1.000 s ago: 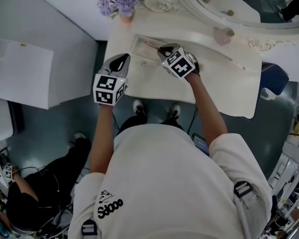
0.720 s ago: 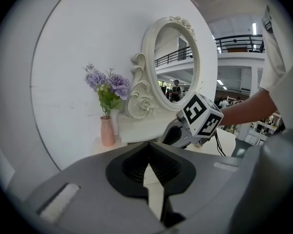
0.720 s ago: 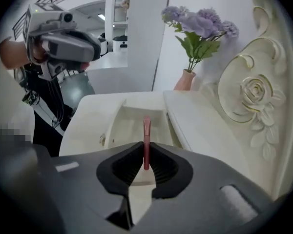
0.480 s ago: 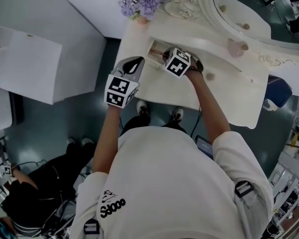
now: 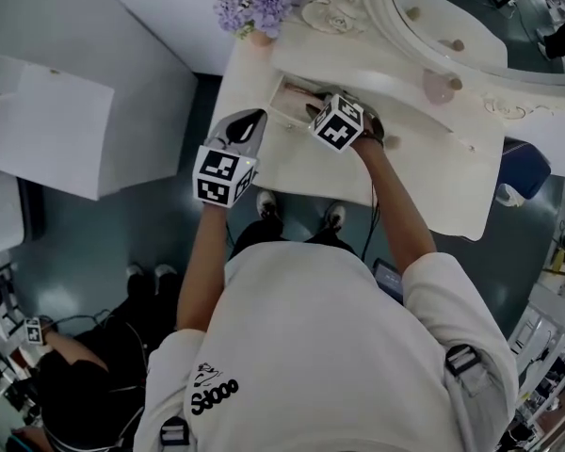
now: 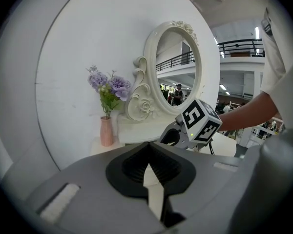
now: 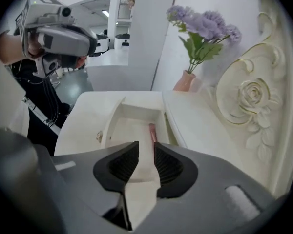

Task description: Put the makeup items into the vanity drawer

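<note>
**A:** While the grey right gripper (image 7: 146, 149) with its black-and-white marker cube points steeply down, what sits between its dark ribbed tongs?

**B:** Nothing. They have just been opening and now stand spread. Through the gap only the pale floor of the shallow cream-white drawer (image 7: 129, 133) shows.

**A:** So where is the makeup?

**B:** A slim pink makeup stick (image 7: 152, 132) lies flat inside that drawer, at twelve o'clock just beyond the tong tips. It runs close along the drawer's three o'clock wall. Its near end is hidden behind the pad on that side, and neither pad presses on it.

**A:** And the drawer itself?

**B:** It is pulled out from the front of the ornate cream vanity table (image 5: 424, 163). From the head view it lies at ten o'clock of the right gripper's cube.

**A:** What about the other hand?

**B:** The grey left gripper (image 6: 149, 145) has its tongs pressed together at the tips, pinching nothing. From the head view it is by the table's corner, at eight o'clock of the drawer and apart from it. Its own view shows the right gripper's cube at two o'clock.

**A:** Anything else on the table?

**B:** A small pink vase (image 7: 184, 83) of lilac flowers (image 7: 202, 23) stands at one o'clock of the drawer, beside the carved frame of an oval mirror (image 6: 178, 72).
</note>
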The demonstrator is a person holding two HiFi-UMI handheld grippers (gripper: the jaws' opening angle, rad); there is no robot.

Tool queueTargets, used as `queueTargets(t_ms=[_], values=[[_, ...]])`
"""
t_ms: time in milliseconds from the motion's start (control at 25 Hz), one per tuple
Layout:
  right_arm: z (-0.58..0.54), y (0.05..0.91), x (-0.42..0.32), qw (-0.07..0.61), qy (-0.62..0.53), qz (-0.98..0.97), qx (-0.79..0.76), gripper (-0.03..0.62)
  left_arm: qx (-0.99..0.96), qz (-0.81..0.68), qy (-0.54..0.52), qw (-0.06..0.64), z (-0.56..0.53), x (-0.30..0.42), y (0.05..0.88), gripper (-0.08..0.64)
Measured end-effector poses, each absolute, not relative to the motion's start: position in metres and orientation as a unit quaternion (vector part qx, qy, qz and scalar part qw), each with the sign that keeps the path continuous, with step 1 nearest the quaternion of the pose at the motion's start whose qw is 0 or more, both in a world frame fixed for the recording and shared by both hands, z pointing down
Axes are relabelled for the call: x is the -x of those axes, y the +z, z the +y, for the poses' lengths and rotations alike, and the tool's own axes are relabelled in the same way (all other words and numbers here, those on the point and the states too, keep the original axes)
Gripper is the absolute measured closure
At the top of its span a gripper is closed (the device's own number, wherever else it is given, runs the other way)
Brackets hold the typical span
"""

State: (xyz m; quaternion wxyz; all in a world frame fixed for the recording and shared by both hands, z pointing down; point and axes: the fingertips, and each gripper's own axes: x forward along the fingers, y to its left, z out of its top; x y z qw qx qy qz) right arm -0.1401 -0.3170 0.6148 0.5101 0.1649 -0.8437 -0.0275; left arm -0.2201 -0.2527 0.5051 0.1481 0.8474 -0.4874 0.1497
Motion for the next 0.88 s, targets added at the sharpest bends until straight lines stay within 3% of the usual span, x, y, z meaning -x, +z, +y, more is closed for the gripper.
queueTargets(t_ms=[160, 320, 880], values=[[-0.314, 0.587, 0.116, 0.455, -0.011, -0.860, -0.230, 0.511, -0.860, -0.468, 0.145, 0.140, -0.256, 0.192, 0.497, 0.540], [-0.308, 0.567, 0.074, 0.419, 0.006, -0.862, -0.287, 0.589, -0.875, -0.442, 0.152, 0.129, -0.259, 0.156, 0.490, 0.540], [-0.275, 0.571, -0.088, 0.384, 0.097, -0.829, -0.394, 0.589, -0.899, -0.379, 0.186, 0.118, -0.244, 0.038, 0.494, 0.540]])
